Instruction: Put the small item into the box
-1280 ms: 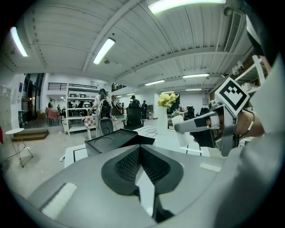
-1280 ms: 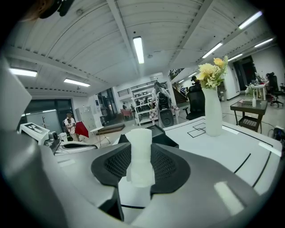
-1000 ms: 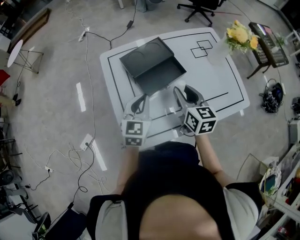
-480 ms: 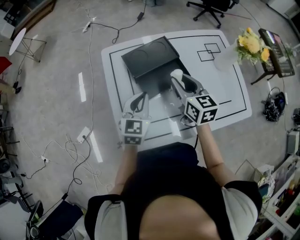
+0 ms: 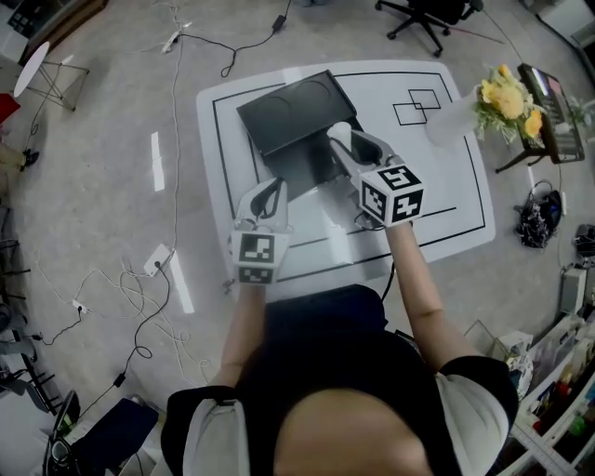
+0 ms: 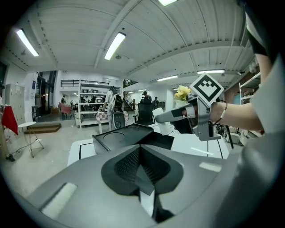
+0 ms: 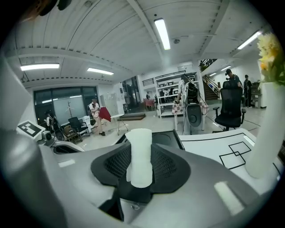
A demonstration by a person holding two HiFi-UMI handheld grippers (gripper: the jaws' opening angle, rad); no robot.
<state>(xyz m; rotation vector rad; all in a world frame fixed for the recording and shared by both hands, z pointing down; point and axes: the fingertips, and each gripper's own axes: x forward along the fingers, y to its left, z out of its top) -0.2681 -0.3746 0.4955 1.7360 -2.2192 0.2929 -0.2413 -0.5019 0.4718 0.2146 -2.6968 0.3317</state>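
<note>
Right tool (image 5: pixel 347 147): clamped on a small white roll (image 7: pixel 140 153), upright between the pads, tips over the edge of an open black box (image 5: pixel 284 116) just ahead on the white surface (image 5: pixel 437 186). Left tool (image 5: pixel 266 197): pads pressed together, empty, short of the box, beside the right tool.

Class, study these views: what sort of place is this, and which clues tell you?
Probably an open lab or workshop: a line-marked white table, power cables trailing over a bare floor, an office chair and storage shelves.
</note>
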